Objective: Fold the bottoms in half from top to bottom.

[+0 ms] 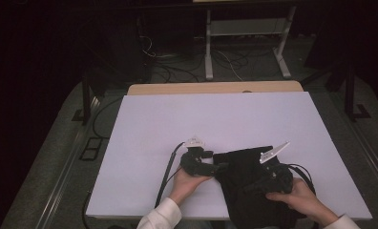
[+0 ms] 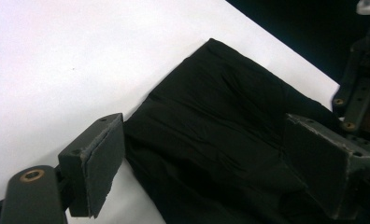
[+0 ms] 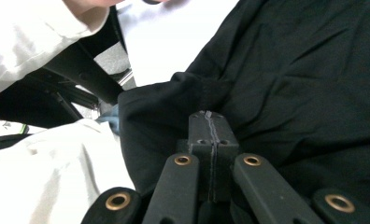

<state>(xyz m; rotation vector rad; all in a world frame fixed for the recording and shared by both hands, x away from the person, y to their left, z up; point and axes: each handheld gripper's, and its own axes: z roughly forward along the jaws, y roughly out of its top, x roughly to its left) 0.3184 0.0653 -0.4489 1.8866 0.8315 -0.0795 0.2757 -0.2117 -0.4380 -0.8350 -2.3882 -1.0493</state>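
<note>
A black cloth point(image 1: 246, 183) lies at the lower middle of the high view, on the near edge of the white tabletop point(image 1: 215, 124), part of it hanging over that edge. The left claw point(image 1: 215, 167) stands wide open at the cloth's left border, its pads point(image 2: 101, 170) straddling the fabric without pressing it. The right claw point(image 3: 210, 122) is shut tight; a fold of cloth bunches just ahead of its tips, though whether any fabric is pinched cannot be told. To do this well, the left claw should slide further over the border, catch one layer only, then close before either hand lifts.
</note>
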